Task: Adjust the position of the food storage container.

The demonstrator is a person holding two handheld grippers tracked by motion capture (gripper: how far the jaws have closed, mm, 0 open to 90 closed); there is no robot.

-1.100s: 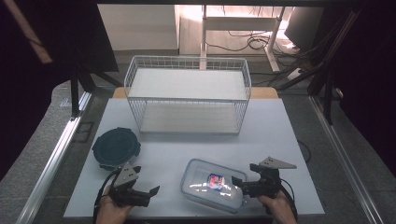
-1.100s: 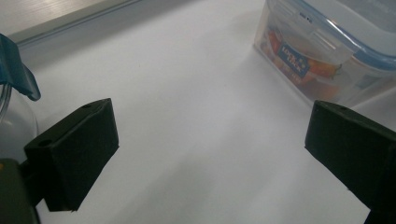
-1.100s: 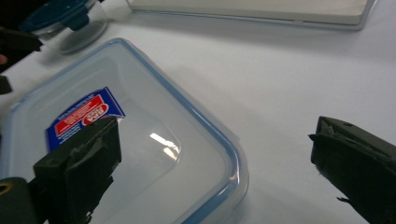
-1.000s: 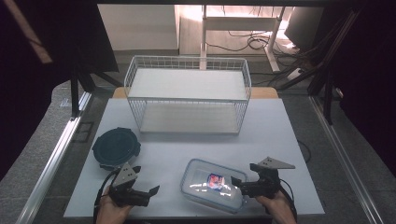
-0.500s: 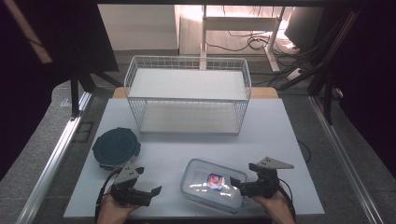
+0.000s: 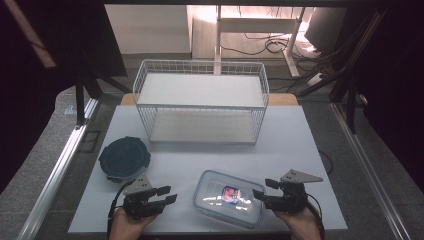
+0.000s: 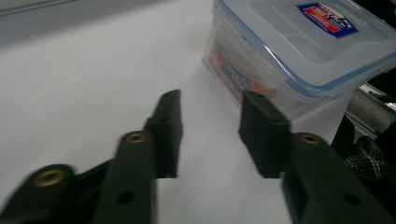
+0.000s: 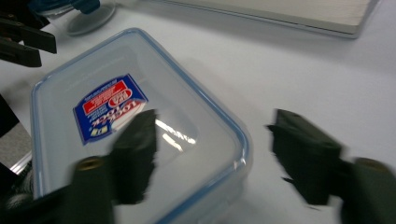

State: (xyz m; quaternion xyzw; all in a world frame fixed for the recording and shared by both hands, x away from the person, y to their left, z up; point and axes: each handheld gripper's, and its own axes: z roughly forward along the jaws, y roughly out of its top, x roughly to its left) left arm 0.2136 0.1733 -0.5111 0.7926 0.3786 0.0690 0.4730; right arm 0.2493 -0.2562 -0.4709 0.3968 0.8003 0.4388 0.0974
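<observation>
A clear rectangular plastic box [image 6: 229,198] with a blue-rimmed snap lid lies on the white table [image 6: 300,150] near its front edge, between the two hands; a red-and-blue label sits on the lid, and through the wall in the left gripper view something printed in orange shows inside, too unclear to name. The lid is on. The box's long axis runs left to right across the table, tilted slightly so the right end lies nearer the person. To the far left stands a round container with a dark blue lid [image 6: 124,158], its contents hidden. Farther back, a white wire basket [image 6: 201,101] rests across the table with only a pale flat floor visible in it. The left tongs [image 6: 166,195] lie just left of the box, pointing right at its short end; their jaws have just been closing and stand at a narrow gap with only table between them, not touching the box. The right tongs [image 6: 261,194] point left at the box's right end, jaws also just closing, half wide, astride the box's corner [image 8: 233,154]; I cannot tell whether they press on it.
</observation>
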